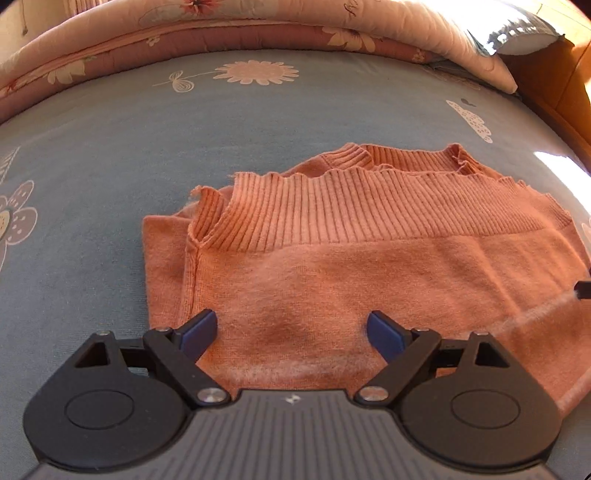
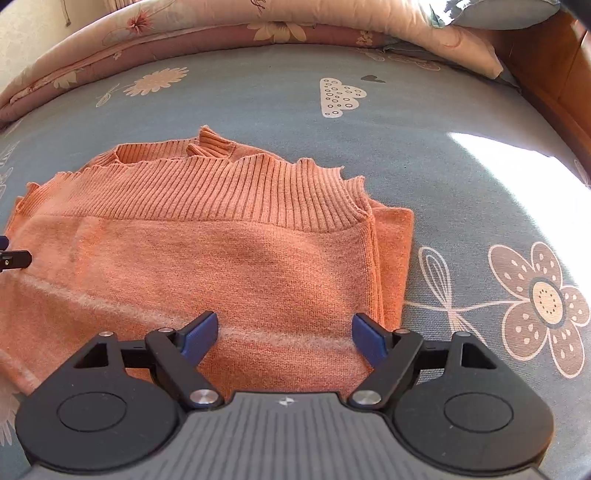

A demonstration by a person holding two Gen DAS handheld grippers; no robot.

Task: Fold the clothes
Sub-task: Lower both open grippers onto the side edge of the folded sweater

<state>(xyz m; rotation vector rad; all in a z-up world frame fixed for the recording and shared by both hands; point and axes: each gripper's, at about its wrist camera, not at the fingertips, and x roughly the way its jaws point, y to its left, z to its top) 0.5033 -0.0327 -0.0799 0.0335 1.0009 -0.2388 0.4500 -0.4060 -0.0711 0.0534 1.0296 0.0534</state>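
Folded floral quilt (image 1: 258,26) on blue flowered bedsheet (image 1: 110,155).

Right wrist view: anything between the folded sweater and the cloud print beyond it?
No. In the right wrist view only bare blue bedsheet lies between the orange sweater and the cloud print.

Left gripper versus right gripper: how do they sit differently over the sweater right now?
The left gripper hovers near the sweater's left edge, with both fingers over knit; the right gripper hovers at the right edge, its right fingertip about at the folded side. Beside the left gripper the sheet lies on its left; beside the right gripper, on its right. Both are open, holding nothing, facing the ribbed hem.
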